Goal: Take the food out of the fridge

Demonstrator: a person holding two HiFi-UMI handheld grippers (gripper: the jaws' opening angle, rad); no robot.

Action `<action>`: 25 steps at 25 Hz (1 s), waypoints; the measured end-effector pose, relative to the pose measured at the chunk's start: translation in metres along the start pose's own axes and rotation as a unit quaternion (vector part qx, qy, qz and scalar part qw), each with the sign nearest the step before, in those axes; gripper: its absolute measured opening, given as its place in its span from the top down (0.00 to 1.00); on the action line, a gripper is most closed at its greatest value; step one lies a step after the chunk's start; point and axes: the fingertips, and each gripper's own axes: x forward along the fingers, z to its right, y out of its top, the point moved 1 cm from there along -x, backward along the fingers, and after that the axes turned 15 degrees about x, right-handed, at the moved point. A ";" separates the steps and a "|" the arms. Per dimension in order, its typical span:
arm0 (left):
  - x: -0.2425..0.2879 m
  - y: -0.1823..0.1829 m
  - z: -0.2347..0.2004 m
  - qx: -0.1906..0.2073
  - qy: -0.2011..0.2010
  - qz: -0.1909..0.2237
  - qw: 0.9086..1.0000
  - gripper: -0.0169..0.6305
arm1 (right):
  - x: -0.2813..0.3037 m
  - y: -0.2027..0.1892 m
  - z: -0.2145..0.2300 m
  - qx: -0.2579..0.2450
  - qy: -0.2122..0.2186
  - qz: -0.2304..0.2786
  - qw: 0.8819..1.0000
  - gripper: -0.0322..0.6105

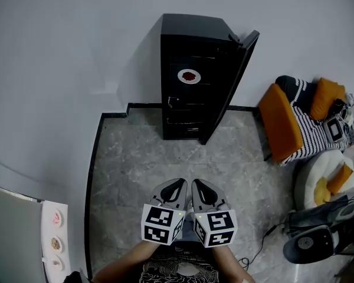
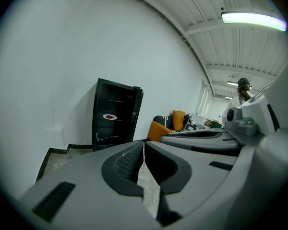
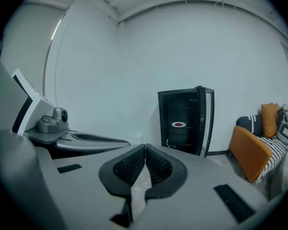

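Both tools sit side by side low in the head view, well apart from the fridge (image 1: 192, 75): the left tool (image 1: 178, 184) has its jaws pressed together with nothing between them, and the right tool (image 1: 198, 185) is likewise closed and empty, so both would have to be opened before any grasp. The plate of food (image 1: 189, 76) rests on a shelf in the upper half of the fridge, whose door (image 1: 239, 78) stands swung out on the right. The likely trouble is the plate itself: it looks thin-rimmed, smooth and glossy, so a pinch on one edge could let it tip and spill the dark red food heaped at its centre, and a second tool under the far rim seems wise. The door edge lies close to the path of the right tool and could be knocked. A dark cable (image 1: 261, 240) trails on the floor (image 1: 141, 158) at the right, a snag for feet on the way over. The fridge is a tall, narrow black box with dark shelves; the floor is grey, mottled like stone; the tool pads are dark and finely ribbed, set in smooth grey shells
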 end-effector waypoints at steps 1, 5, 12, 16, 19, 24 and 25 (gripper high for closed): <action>0.003 0.001 -0.002 0.000 0.001 0.000 1.000 0.94 | 0.003 0.001 0.001 0.000 0.002 -0.001 1.000 0.91; 0.021 0.002 -0.011 -0.002 0.005 -0.004 1.000 0.94 | 0.021 0.006 0.010 0.002 0.009 -0.005 1.000 0.91; 0.073 0.013 -0.031 -0.012 0.010 -0.013 1.000 0.94 | 0.065 0.026 0.043 0.011 0.019 -0.012 1.000 0.91; 0.110 0.027 -0.042 -0.015 0.012 -0.019 1.000 0.94 | 0.092 0.046 0.067 0.011 0.026 -0.016 0.999 0.92; 0.137 0.041 -0.049 -0.016 0.016 -0.020 1.000 0.94 | 0.109 0.065 0.087 0.011 0.030 -0.016 0.999 0.91; 0.183 0.068 -0.054 -0.016 0.021 -0.021 0.999 0.94 | 0.131 0.097 0.122 0.009 0.035 -0.015 0.999 0.91; 0.192 0.072 -0.054 -0.016 0.020 -0.021 0.999 0.94 | 0.135 0.103 0.129 0.010 0.037 -0.014 0.999 0.91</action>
